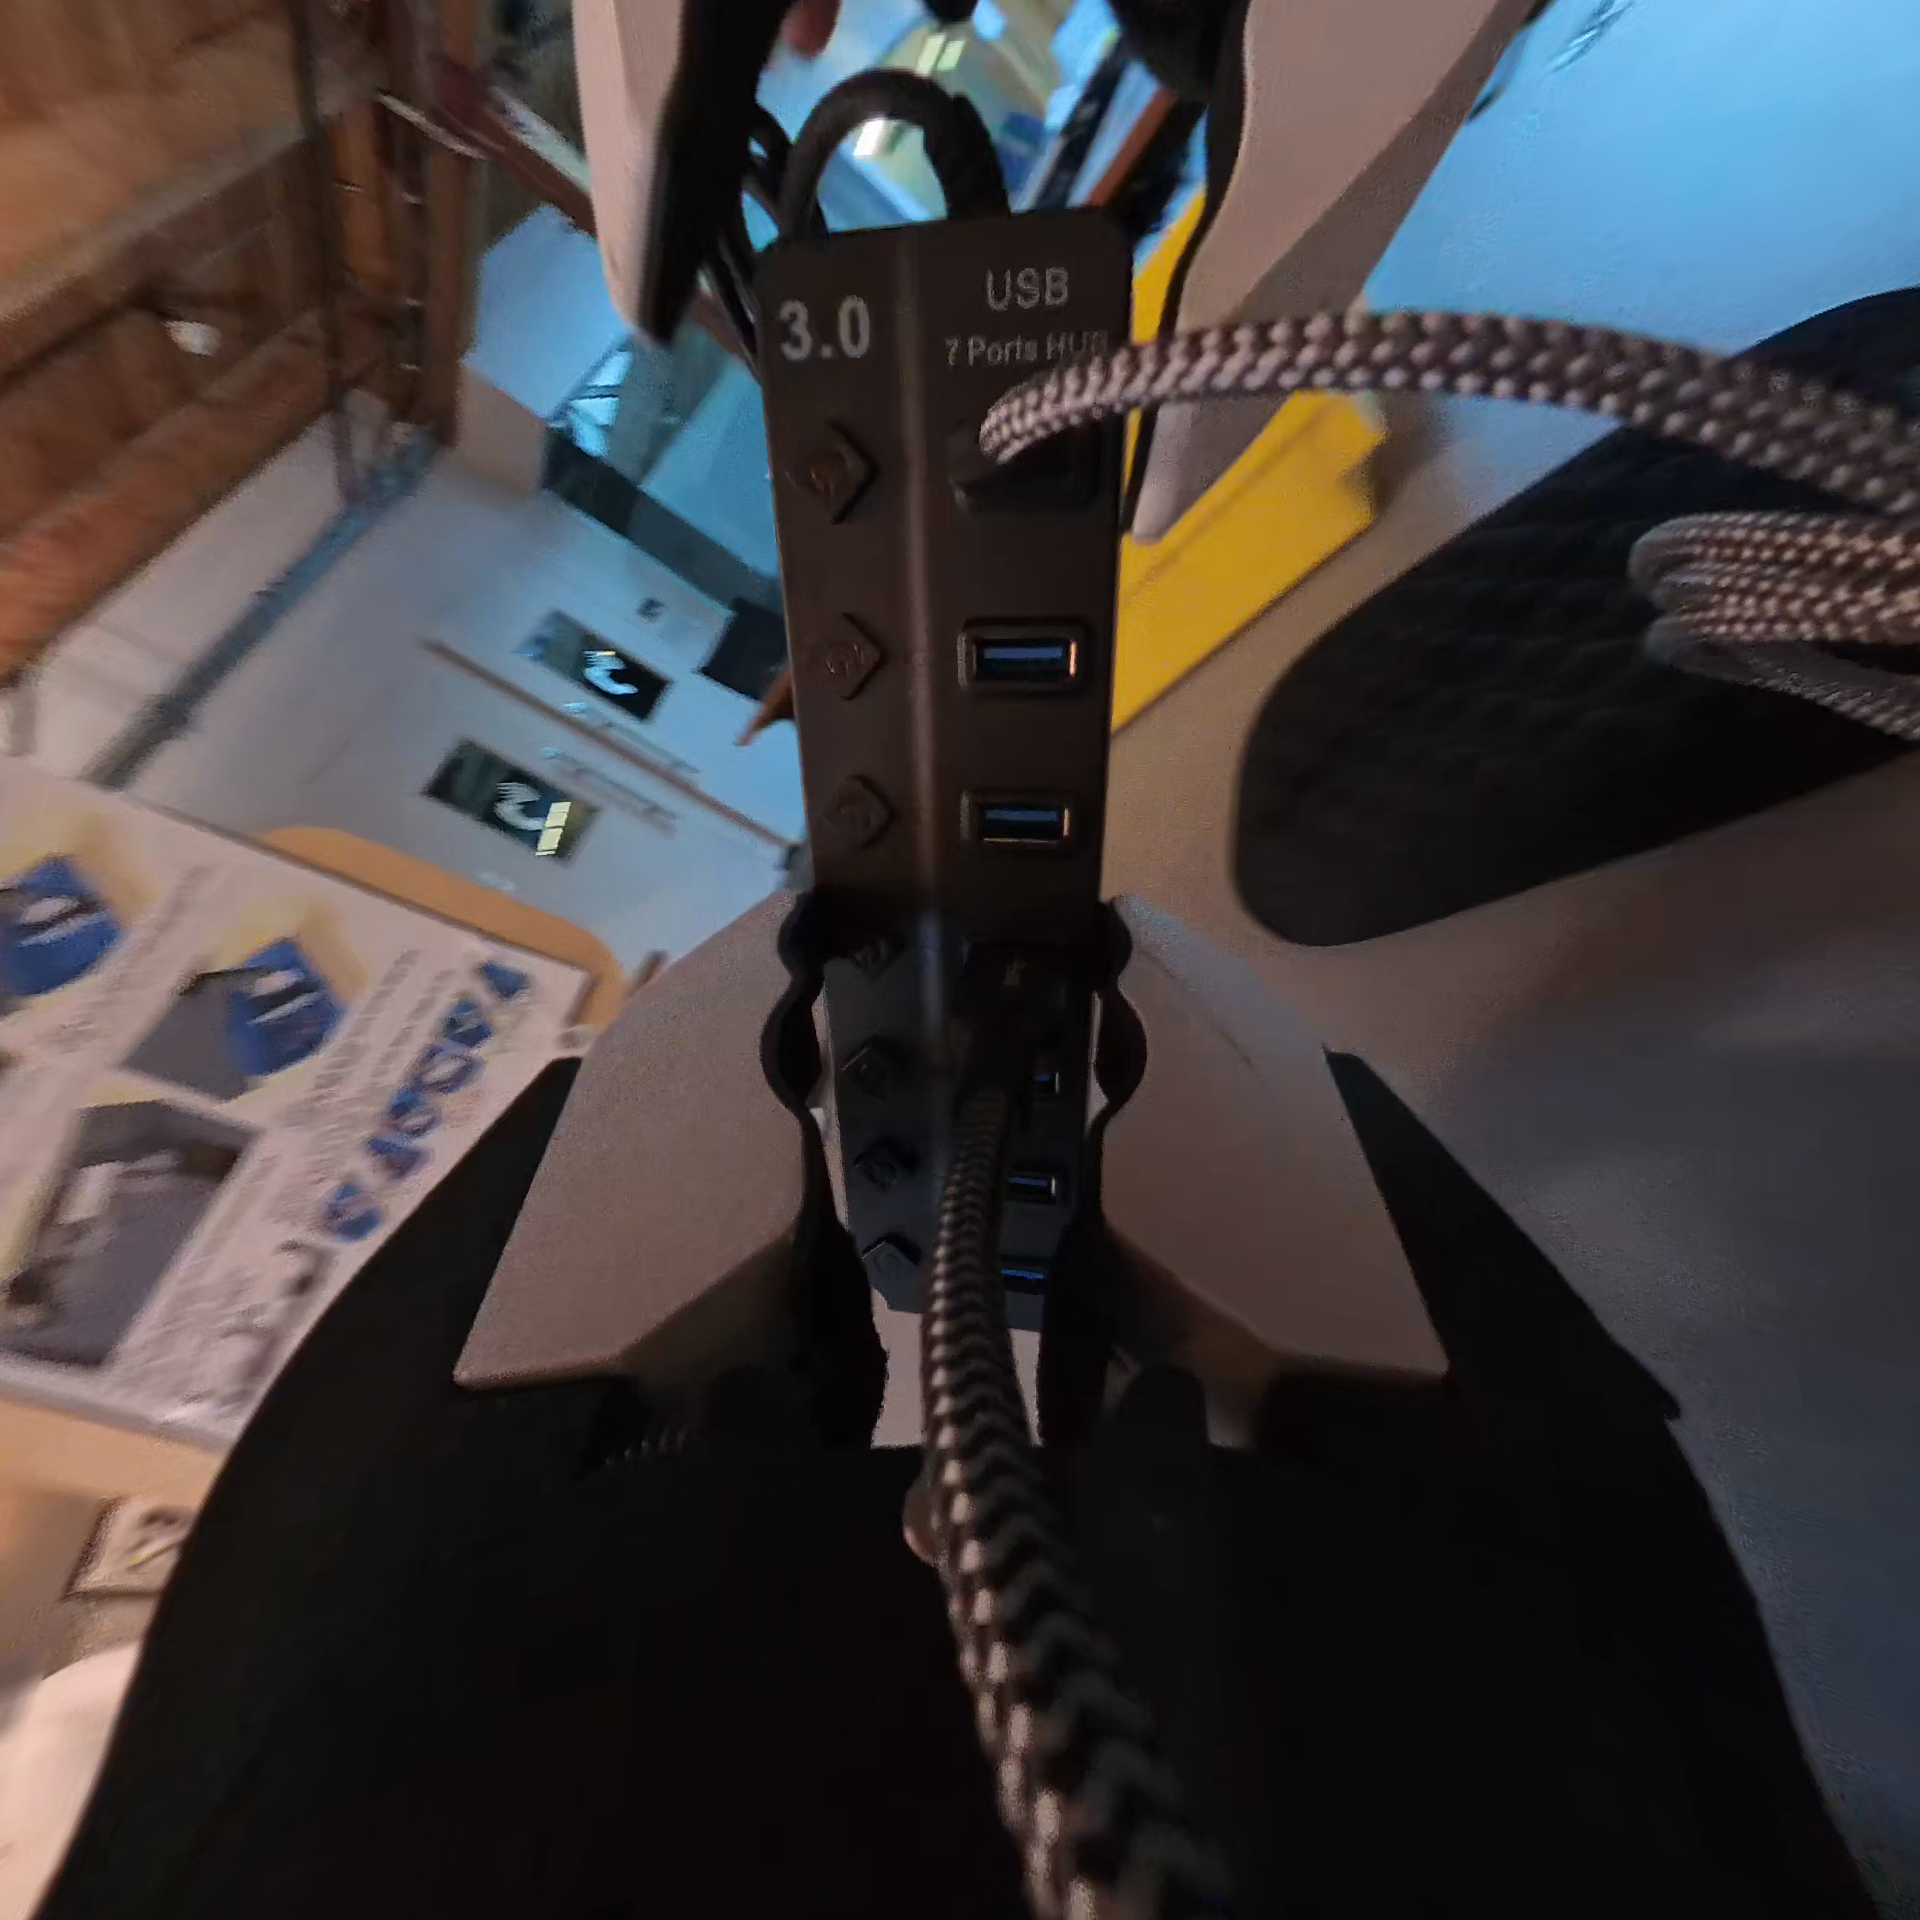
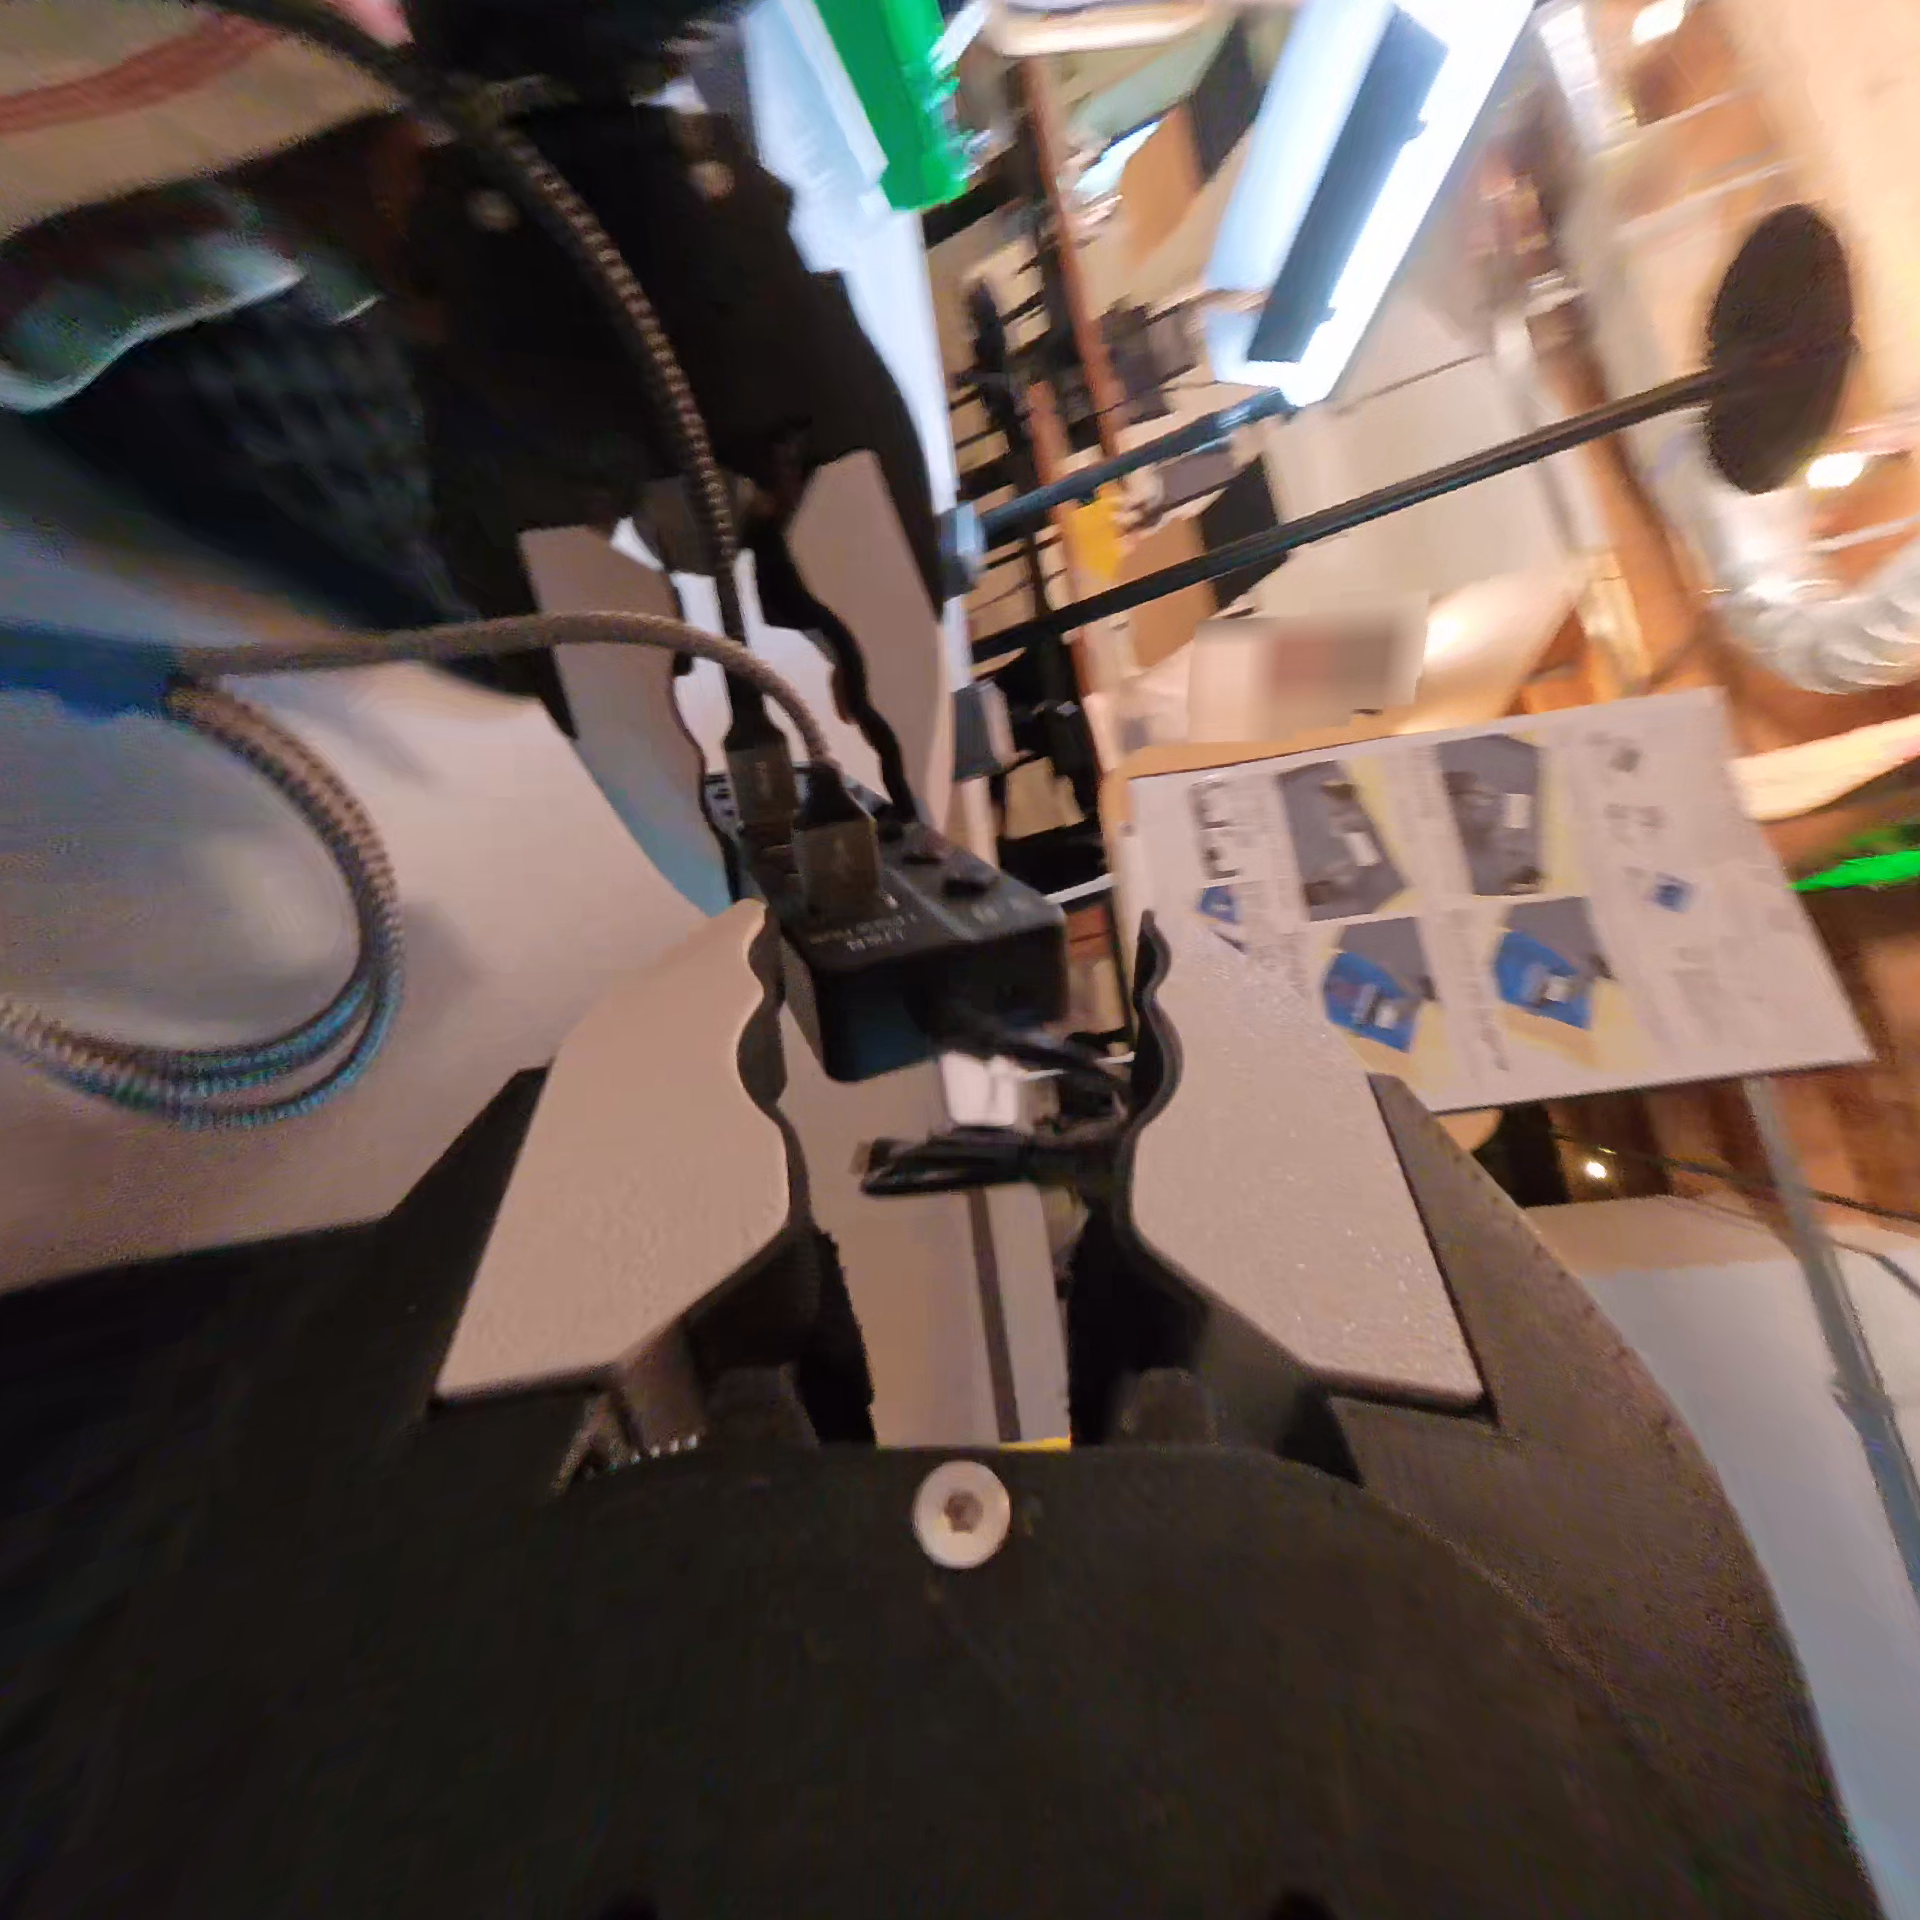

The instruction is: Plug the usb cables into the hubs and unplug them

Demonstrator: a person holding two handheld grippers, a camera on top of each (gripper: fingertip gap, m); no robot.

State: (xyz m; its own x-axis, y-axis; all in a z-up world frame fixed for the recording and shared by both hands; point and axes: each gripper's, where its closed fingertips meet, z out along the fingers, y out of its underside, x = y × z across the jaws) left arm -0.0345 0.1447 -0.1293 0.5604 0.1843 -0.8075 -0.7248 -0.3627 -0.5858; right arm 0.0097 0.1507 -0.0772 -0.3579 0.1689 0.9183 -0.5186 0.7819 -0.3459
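Observation:
My left gripper (image 1: pixel 951 925) is shut on a long black USB hub (image 1: pixel 935 582) and holds it in the air, pointing forward. One braided cable (image 1: pixel 1455 384) is plugged into the hub's far port and runs off to the right. A second braided cable (image 1: pixel 977 1351) is plugged in between my fingers and runs back toward the camera. My right gripper (image 2: pixel 951 1029) is open, with its jaws on either side of the hub's far end (image 2: pixel 935 956). Both plugs (image 2: pixel 842 842) show in the right wrist view, with the left gripper (image 2: pixel 821 831) behind them. The right gripper (image 1: pixel 899 416) shows at the top of the left wrist view.
The hub's own thin black cord (image 2: pixel 997 1153) hangs bundled below its end. A printed poster (image 2: pixel 1455 894) stands nearby and also shows in the left wrist view (image 1: pixel 208 1091). A black textured pad (image 1: pixel 1507 727) and a yellow object (image 1: pixel 1226 571) lie on the pale table. Black stand poles (image 2: pixel 1351 520) cross behind. Some 7 cm of space lies between my two pairs of fingers.

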